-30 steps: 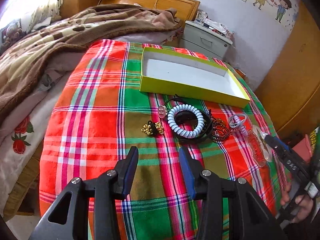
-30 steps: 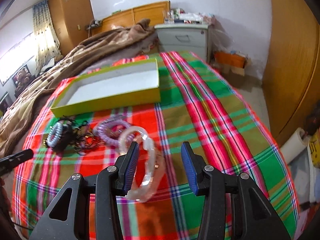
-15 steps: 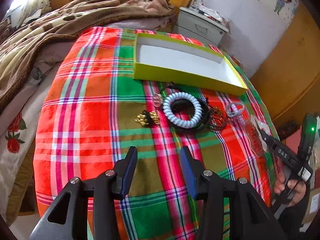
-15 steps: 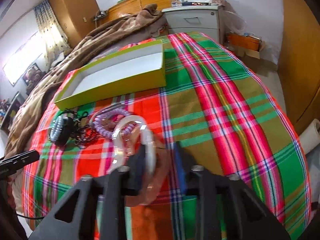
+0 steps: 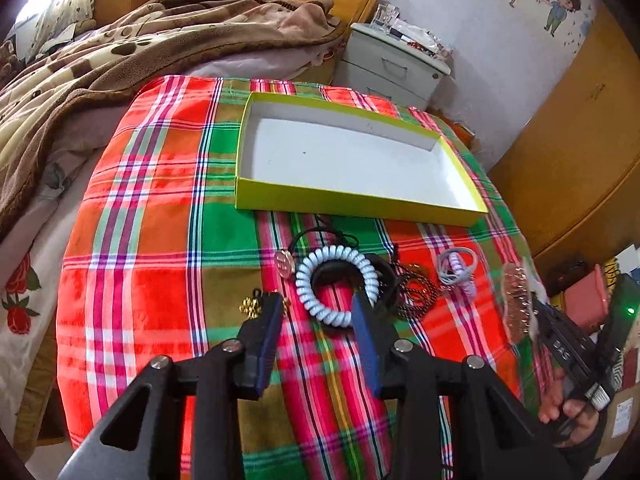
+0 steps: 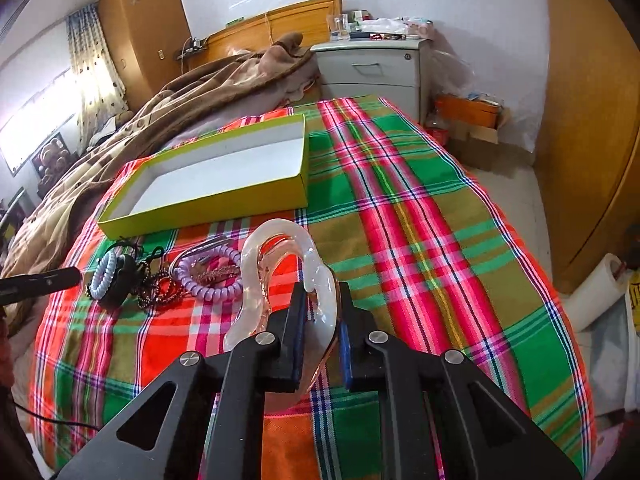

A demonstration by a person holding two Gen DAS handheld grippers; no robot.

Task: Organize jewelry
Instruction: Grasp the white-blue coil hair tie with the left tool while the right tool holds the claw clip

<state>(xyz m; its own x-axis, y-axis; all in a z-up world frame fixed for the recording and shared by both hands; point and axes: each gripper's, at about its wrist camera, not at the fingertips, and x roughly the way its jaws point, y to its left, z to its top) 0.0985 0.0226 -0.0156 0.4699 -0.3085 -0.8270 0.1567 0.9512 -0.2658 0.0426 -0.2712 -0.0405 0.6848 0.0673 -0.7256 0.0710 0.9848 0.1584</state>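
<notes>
Box (image 6: 224,192) was seen ahead-left of the right gripper (image 6: 320,332), whose jaws had just been closed on the clear bangle (image 6: 280,264), while the left gripper (image 5: 316,320), empty and closing partway, was poised just short of the coil band (image 5: 336,284).

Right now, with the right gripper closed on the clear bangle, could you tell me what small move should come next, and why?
Probably lift the clear bangle toward the green box. The right gripper has just been closing and its pads now press the bangle's rim; the box stands open just beyond the pile.
</notes>
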